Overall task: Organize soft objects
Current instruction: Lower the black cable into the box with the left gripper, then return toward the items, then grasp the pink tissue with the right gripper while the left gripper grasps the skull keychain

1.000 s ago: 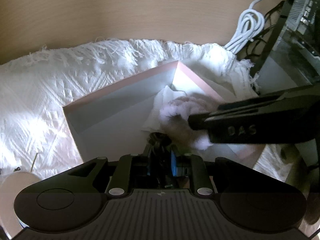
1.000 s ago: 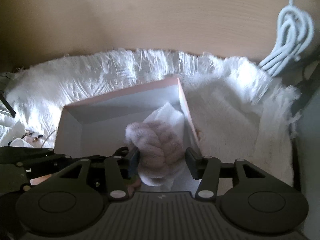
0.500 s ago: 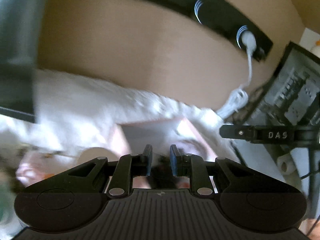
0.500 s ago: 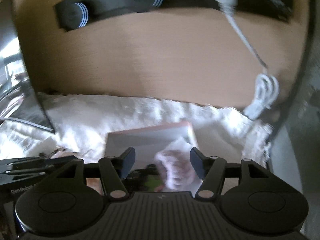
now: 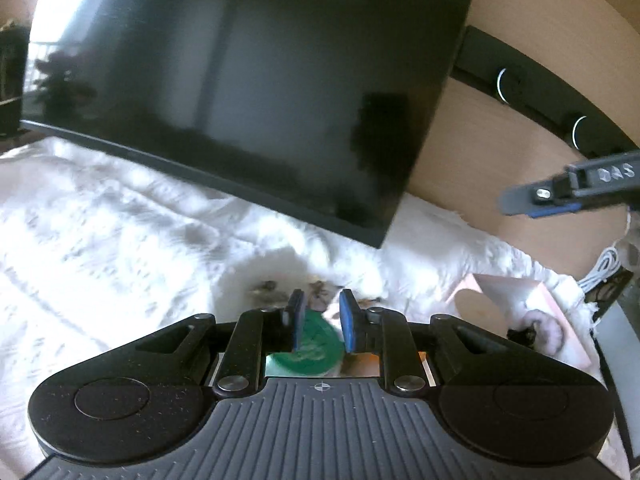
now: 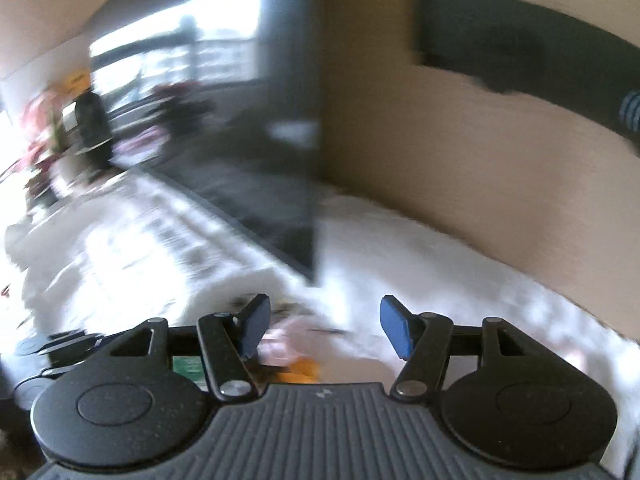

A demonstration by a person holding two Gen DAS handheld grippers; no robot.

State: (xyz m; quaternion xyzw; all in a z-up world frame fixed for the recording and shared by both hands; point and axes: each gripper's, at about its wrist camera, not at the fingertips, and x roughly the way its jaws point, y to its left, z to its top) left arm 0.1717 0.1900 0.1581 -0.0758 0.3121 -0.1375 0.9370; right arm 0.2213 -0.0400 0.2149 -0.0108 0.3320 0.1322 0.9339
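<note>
The pink box [image 5: 560, 312] sits at the far right of the left wrist view, with a fluffy lilac soft object [image 5: 546, 326] lying inside it. My left gripper [image 5: 319, 322] is raised over a small pile of objects, its blue pads a narrow gap apart and holding nothing. A green round item [image 5: 310, 354] lies just below its jaws. My right gripper [image 6: 323, 326] is wide open and empty above blurred pink [image 6: 280, 342] and orange [image 6: 302, 372] items. One of its fingers [image 5: 568, 194] shows at the upper right of the left wrist view.
A white textured cloth [image 5: 100, 240] covers the table. A large dark monitor [image 5: 240, 92] stands at the back. A black bar [image 5: 540, 88] is mounted on the wooden wall. A white cable [image 5: 604, 264] lies beside the box. The right wrist view is motion-blurred.
My right gripper let go of the lilac soft object in the box and lifted away. Both grippers rose and swung left from the box toward the pile of items.
</note>
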